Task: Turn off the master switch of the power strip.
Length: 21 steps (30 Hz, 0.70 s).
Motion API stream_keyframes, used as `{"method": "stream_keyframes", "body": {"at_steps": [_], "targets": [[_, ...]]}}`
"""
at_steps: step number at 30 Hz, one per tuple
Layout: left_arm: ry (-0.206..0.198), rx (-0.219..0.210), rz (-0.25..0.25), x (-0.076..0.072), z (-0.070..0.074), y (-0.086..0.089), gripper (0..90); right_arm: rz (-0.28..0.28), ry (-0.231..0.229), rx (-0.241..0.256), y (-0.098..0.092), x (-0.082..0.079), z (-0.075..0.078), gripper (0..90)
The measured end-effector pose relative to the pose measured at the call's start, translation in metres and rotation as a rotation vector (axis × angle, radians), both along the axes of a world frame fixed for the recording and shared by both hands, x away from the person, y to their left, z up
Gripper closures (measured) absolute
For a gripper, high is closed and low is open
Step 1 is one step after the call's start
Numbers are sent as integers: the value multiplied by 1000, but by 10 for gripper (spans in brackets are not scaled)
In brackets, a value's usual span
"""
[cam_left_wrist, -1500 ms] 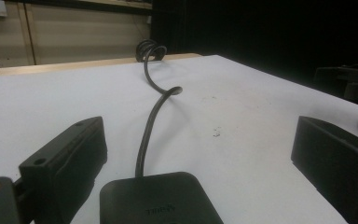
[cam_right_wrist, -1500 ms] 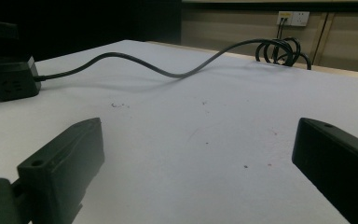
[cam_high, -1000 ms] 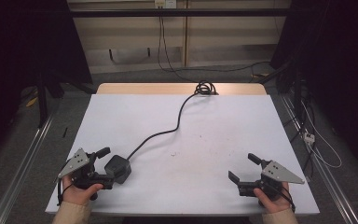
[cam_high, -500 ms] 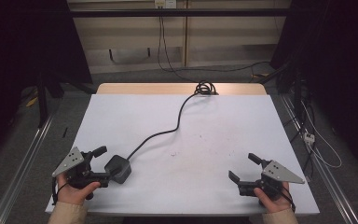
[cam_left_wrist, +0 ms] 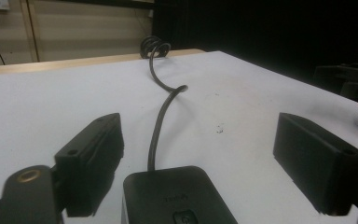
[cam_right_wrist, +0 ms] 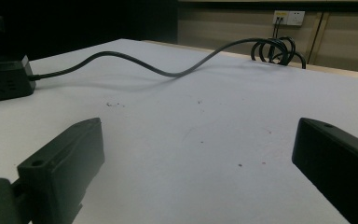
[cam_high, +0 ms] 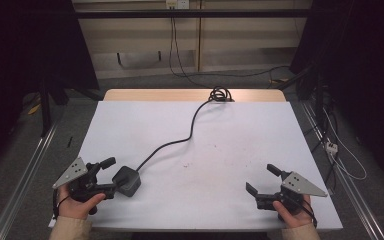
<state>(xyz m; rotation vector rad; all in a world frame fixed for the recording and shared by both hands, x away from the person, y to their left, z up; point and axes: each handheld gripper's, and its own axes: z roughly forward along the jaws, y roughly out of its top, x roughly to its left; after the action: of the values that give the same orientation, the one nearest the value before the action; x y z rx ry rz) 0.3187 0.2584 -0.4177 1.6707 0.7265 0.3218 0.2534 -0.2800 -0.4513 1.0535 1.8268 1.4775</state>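
- We hold our left gripper [cam_high: 109, 175] at the near left of the white-covered table [cam_high: 240, 130], its jaws spread wide and grasping nothing.
- The small black plastic power adapter box [cam_high: 127, 180] lies flat on the table, in the gap ahead of those jaws; in the left gripper view it [cam_left_wrist: 179, 198] sits between them but nearer the left jaw, which looks just beside its edge, while the right jaw stands well apart from it.
- Its black rubber cable [cam_high: 192, 131] leaves the box's far end, runs straight away from the jaws and snakes to a small coil [cam_high: 220, 93] at the table's far edge.
- We judge the step in hand to be grasping the box. To do it well, we shift the left gripper a little toward its own right jaw so the box is centred, and we push forward until the pads cover the box's side walls rather than its near corner.
- We close on the plastic body, not on the cable, and keep the jaws level with the tabletop so the box does not tip.
- Our right gripper [cam_high: 264, 182] waits at the near right, jaws released and empty, with bare table between them; the box [cam_right_wrist: 4, 79] lies far off beyond its left jaw.
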Motion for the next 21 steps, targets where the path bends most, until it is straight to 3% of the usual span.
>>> {"method": "stream_keyframes", "body": {"at_steps": [10, 21], "targets": [[6, 13, 15, 0, 3, 4, 303, -7, 0, 1, -1, 0, 0, 18], [19, 60, 19, 1, 3, 6, 362, -8, -2, -2, -1, 0, 0, 19]]}}
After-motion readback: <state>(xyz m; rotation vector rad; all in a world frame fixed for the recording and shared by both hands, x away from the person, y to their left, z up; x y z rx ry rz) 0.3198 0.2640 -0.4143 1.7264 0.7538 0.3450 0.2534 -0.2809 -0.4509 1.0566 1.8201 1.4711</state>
